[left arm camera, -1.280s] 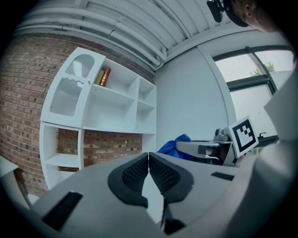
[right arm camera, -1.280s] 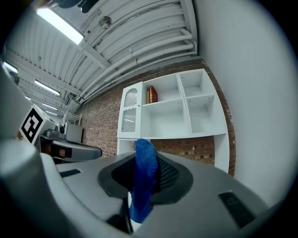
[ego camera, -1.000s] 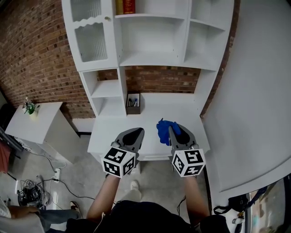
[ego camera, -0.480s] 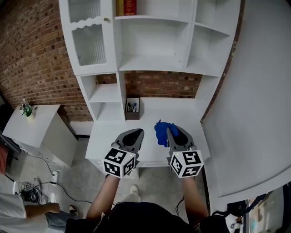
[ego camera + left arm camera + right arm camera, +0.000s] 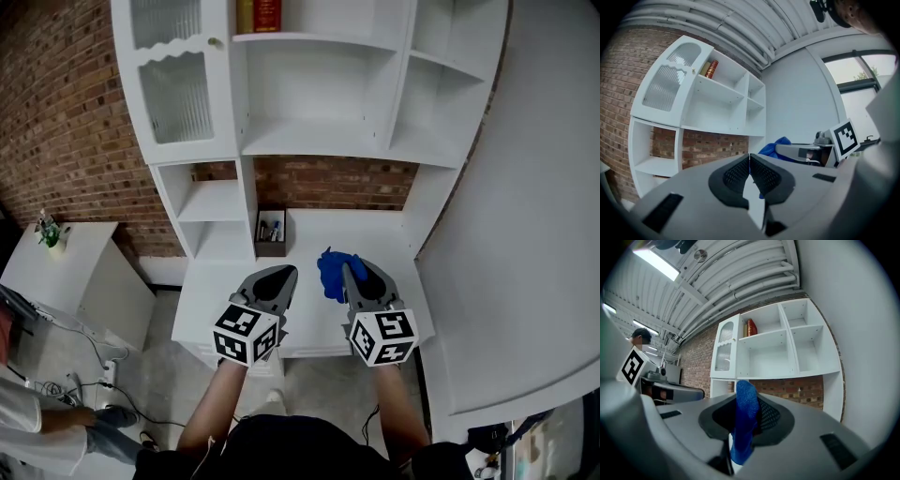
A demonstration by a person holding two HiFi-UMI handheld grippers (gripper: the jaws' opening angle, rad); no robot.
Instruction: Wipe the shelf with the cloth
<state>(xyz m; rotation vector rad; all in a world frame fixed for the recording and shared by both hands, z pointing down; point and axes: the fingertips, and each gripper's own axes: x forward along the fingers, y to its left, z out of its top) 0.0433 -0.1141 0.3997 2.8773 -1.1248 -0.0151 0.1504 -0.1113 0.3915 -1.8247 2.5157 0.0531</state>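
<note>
A white shelf unit (image 5: 319, 141) with open compartments stands against a brick wall above a white desk top (image 5: 309, 239). My right gripper (image 5: 349, 269) is shut on a blue cloth (image 5: 334, 270), which bunches at its tip over the desk. In the right gripper view the blue cloth (image 5: 744, 423) hangs pinched between the jaws, with the shelf unit (image 5: 773, 348) ahead. My left gripper (image 5: 281, 274) hovers beside it to the left, shut and empty; in the left gripper view its jaws meet with nothing held, and the blue cloth (image 5: 774, 146) shows to the right.
A small dark box (image 5: 272, 227) with items stands at the back of the desk. Red and yellow books (image 5: 258, 14) sit on the top shelf. A glass-fronted cabinet door (image 5: 173, 89) is at the left. A white side table (image 5: 56, 272) with a small plant stands to the left, cables on the floor.
Both grippers have kept their pose; the view has shifted slightly toward the shelf unit. A person at the lower left has moved along the floor.
</note>
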